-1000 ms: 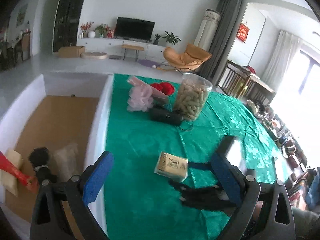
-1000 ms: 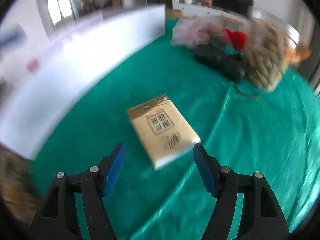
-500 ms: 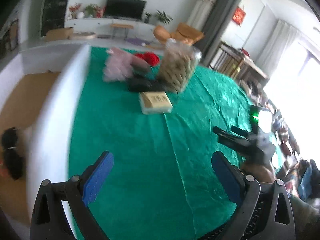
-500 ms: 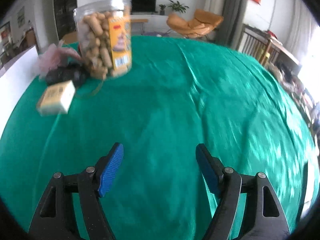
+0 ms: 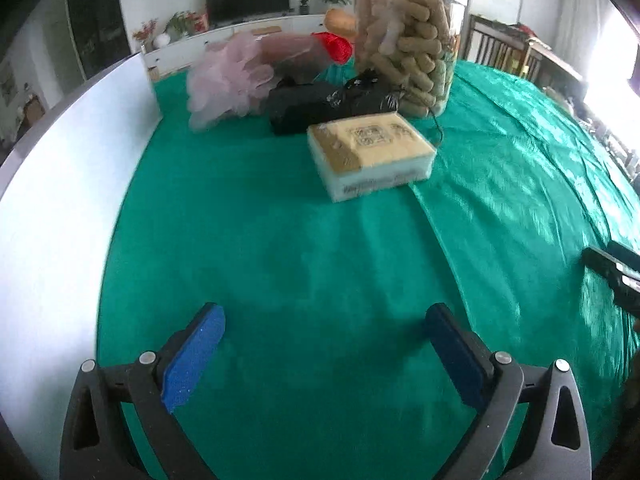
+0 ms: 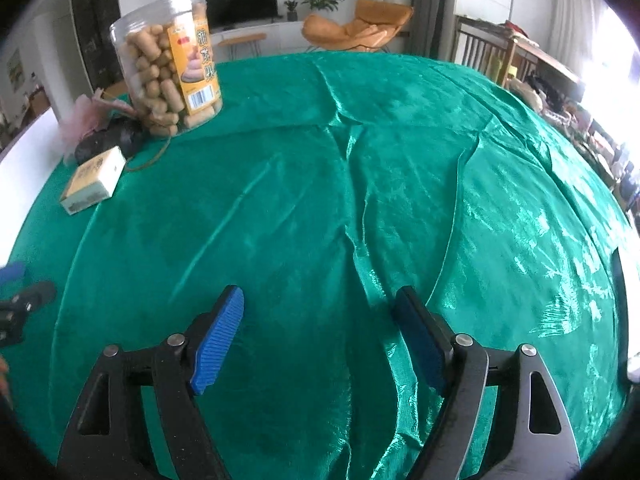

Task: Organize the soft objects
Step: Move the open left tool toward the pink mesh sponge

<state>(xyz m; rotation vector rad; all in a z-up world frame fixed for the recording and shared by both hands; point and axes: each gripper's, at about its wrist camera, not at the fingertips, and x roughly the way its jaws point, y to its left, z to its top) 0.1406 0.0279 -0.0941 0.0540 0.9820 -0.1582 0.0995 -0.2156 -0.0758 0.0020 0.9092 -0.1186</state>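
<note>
A yellow tissue pack [image 5: 372, 154] lies on the green tablecloth [image 5: 320, 264], ahead of my open left gripper [image 5: 324, 320], which hangs low over bare cloth with nothing between its blue pads. Behind the pack lie a black bundle [image 5: 332, 106], a pink mesh puff [image 5: 228, 80] and something red [image 5: 338, 46]. In the right wrist view the tissue pack [image 6: 93, 180] sits far to the left, with the black bundle [image 6: 106, 144] and pink puff [image 6: 86, 118] behind it. My right gripper [image 6: 320, 320] is over bare cloth [image 6: 360, 160], its jaws opening and nothing between them.
A clear jar of tan snack sticks [image 5: 408, 36] stands behind the pack, its yellow label facing the right wrist view [image 6: 168, 68]. A white box wall [image 5: 60, 200] runs along the table's left edge. The other gripper's tips show at the right edge [image 5: 616, 272].
My left gripper dropped lower and came closer to the tissue pack, the box interior leaving view. My right gripper swung away right from the pack to bare cloth and its jaws widened slightly.
</note>
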